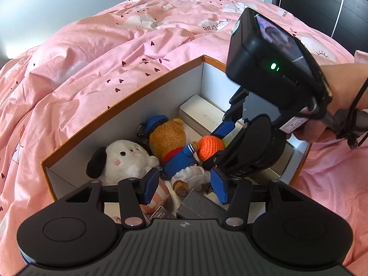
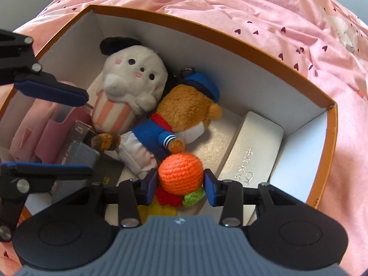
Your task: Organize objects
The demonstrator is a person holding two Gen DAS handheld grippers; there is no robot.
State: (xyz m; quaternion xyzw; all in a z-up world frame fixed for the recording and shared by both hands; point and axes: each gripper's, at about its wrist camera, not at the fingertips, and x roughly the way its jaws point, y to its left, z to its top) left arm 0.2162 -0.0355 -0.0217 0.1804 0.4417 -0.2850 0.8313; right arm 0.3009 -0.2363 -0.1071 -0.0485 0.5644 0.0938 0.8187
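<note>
1. Right gripper [image 2: 181, 189] above the box, pointing down into it, blue fingers [image 2: 210, 189] closed on the crocheted orange ball [image 2: 181, 174]; red, green and yellow knitted parts hanging under the ball toward the camera.
2. Left gripper [image 1: 184, 184] also over the box, fingers [image 1: 150, 185] spread wide with nothing between them; seen from the right wrist view at the left edge of the box, one finger above the pink packets, the other above the dark ones.
3. Orange-rimmed box [image 2: 331, 119], white inside, as the landmark: crocheted ball near its middle, just touching the paw of the brown bear.
4. Dark grey packets [image 2: 76, 158] with small print too blurred to read, and pink card pieces [image 2: 48, 138], at the left end of the box.
5. Brown plush bear [image 2: 184, 117] in blue sailor jacket, red collar and blue cap, lying across the middle of the box, a metal ring at its cap.
6. White plush dog [image 2: 131, 78] with black ear and pink-striped body, pressed against the bear, toward the far left corner of the box.
7. White case [image 2: 250, 154] at the right end of the box, silver East Asian characters on its lid, not legible.
8. Pink quilt [image 1: 103, 53] of the bed all around the box, printed with dark hearts and white shapes; fragments of lettering on it, reversed and only partly readable.
9. A hand [image 1: 338, 105] on the right gripper's handle, a green light on its black housing.
</note>
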